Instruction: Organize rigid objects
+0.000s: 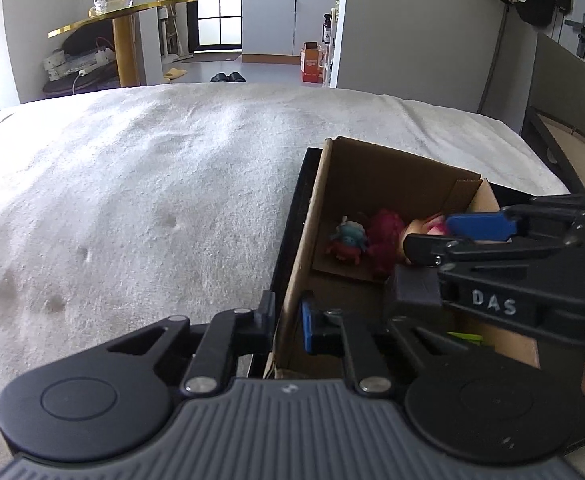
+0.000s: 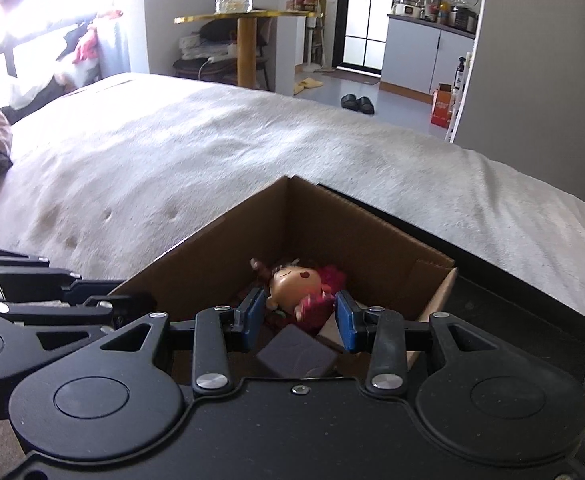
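Note:
An open cardboard box (image 1: 392,176) (image 2: 228,248) stands on the white bed. Inside lie a doll with red hair (image 2: 300,284) (image 1: 388,240), a small blue and red toy figure (image 1: 348,240) and a dark cube (image 2: 296,352) (image 1: 412,292). My left gripper (image 1: 286,328) is shut on the box's left wall, one finger outside and one inside. My right gripper (image 2: 298,316) is open over the box, its fingers on either side of the doll, with the dark cube just below them. It also shows in the left wrist view (image 1: 452,236).
A black tray or lid (image 2: 512,300) lies under the box. The white blanket (image 1: 152,200) covers the bed to the left and beyond. A gold round table (image 2: 248,20) with a clear jar stands past the bed. A dark headboard (image 1: 564,92) is at right.

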A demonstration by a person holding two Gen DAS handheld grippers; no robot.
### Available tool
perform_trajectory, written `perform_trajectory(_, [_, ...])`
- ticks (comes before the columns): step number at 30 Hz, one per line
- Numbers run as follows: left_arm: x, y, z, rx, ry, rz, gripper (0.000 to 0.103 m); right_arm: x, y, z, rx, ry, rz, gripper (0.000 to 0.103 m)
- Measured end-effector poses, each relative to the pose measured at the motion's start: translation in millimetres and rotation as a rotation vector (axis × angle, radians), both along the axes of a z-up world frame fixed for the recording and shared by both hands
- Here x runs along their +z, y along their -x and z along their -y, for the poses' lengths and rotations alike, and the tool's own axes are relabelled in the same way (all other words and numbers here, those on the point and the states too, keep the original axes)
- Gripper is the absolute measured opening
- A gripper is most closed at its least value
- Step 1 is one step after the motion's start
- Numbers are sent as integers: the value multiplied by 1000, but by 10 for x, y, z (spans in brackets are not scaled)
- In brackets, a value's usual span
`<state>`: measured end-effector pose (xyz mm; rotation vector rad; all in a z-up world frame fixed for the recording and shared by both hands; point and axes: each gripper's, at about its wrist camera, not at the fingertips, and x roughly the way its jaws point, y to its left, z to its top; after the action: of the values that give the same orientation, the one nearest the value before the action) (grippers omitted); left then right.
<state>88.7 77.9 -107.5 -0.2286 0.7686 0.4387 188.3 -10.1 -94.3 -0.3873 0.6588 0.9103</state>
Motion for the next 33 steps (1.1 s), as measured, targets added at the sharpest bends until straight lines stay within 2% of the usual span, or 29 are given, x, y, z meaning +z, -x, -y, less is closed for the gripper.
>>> perform_trajectory(8, [-21, -1, -32, -6, 14, 6, 13, -47, 38, -81, 7, 26, -6, 39])
perform_trajectory(13, [-14, -9, -28, 2, 19, 2, 13, -35, 60, -39, -4, 30, -14, 43])
perform_trajectory(16, [-11, -30, -12, 4, 21, -11, 13, -6, 62, 27, -28, 27, -24, 54])
perform_trajectory(18, [-12, -37, -1, 2, 20, -24, 13, 33, 66, 109, -54, 14, -25, 66])
perform_trajectory(23, [63, -62, -12, -13, 27, -47, 19, 132, 40, 335, -114, -3, -32, 74])
perform_trajectory(25, [128, -69, -27, -14, 20, -50, 28, 178, 15, 459, -144, -13, -36, 77])
perform_trajectory(27, [196, -81, -42, -17, 20, -47, 46, 210, -11, 562, -166, -19, -43, 80])
perform_trajectory(32, [379, -64, -84, -43, 7, -43, 73, 237, -38, 804, -218, -21, -75, 83])
perform_trajectory(33, [408, -59, -84, -49, 2, -46, 75, 241, -46, 845, -226, -27, -84, 83])
